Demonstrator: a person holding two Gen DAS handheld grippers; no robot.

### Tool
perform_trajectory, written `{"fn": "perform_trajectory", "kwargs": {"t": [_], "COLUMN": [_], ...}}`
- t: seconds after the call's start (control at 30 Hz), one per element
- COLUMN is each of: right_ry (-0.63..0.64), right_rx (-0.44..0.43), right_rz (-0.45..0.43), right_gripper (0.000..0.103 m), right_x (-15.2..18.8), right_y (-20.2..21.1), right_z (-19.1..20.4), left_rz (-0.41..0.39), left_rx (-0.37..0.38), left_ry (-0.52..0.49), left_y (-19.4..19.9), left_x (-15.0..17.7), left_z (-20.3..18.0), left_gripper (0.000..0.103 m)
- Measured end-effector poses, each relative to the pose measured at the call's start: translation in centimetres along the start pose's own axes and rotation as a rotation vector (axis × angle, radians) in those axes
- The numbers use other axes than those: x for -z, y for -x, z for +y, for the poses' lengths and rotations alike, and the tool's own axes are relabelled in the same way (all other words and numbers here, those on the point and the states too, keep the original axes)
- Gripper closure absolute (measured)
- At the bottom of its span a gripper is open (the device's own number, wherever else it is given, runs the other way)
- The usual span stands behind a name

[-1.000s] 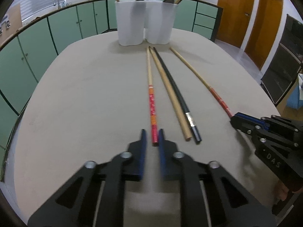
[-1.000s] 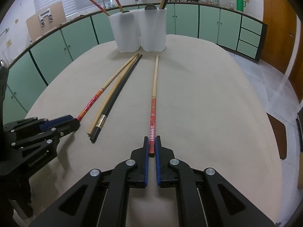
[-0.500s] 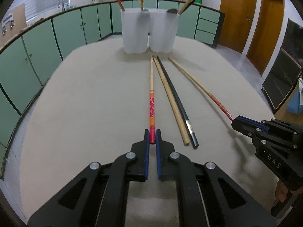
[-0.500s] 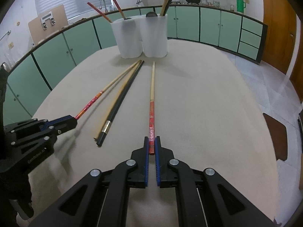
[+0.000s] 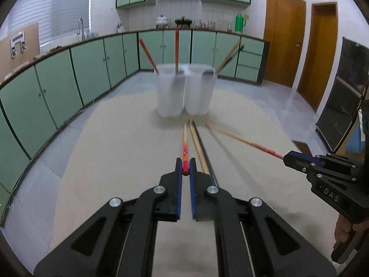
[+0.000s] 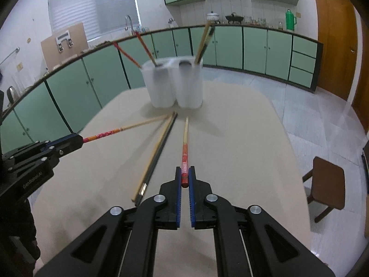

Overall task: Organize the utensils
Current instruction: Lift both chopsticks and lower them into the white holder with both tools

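A rounded desk [image 5: 110,152] with a matt beige, cloth-like top is seen in a kitchen lined with pale green cabinet doors [image 5: 90,69], a dark counter edge, white tiled walls and brown wooden doors [image 5: 283,46] at 2 o'clock; a brown wooden stool [image 6: 327,182] stands on the grey tiled floor at 3 o'clock in the right wrist view. Toward 12 o'clock on the desk two white, smooth, cylindrical holders [image 5: 184,92] are set side by side, touching, with slender chopsticks leaning out of them. The left hand-held gripper [image 5: 185,169] is closed narrowly on the red patterned end of a thin pale chopstick [image 5: 185,147], whose far tip points at the holders. The right hand-held gripper [image 6: 184,180] is likewise clamped on the red end of a second chopstick [image 6: 185,147]. Between the two held sticks a plain wooden chopstick [image 6: 154,154] and a glossy black chopstick [image 6: 161,147] with a metal band lie together on the desk. Motion blur softens the holders and the sticks.
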State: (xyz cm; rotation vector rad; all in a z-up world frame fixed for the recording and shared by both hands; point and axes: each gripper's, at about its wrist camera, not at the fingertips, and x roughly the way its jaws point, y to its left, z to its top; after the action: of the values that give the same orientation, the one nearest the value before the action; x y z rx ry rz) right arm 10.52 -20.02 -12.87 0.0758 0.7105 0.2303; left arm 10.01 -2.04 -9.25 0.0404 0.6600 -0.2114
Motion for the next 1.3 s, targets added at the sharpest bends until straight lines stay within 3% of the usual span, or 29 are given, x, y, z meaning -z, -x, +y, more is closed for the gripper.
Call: {"fn": "perform_trajectory", "kwargs": {"t": [0.43, 0.83, 1.03, 1.3], "right_ry": [0.059, 0.095, 0.114, 0.141], "right_rx": [-0.051, -0.112, -0.136, -0.124], "right_rz": [-0.135, -0.177, -0.224, -0.333], "right_gripper": [0.097, 0.097, 0.097, 0.098], "right_x": [-6.8, -12.2, -16.0, -22.0], "right_y": [4.0, 5.8, 6.7, 7.8], "right_z": [0.5, 0.3, 0.4, 0.8], "left_rz": [-0.156, -0.205, -0.272, -0.409], "left_rx": [0.037, 0.107, 0.095, 0.042], "left_ry": [-0.053, -0.043, -0.069, -0.096], "left_y": [4.1, 5.2, 5.8, 6.5], "left_x": [-5.8, -9.0, -11.9, -18.3], "left_z": [-0.6, 0.0, 0.5, 1.2], "left_gripper": [0.098, 0.098, 0.098, 0.098]}}
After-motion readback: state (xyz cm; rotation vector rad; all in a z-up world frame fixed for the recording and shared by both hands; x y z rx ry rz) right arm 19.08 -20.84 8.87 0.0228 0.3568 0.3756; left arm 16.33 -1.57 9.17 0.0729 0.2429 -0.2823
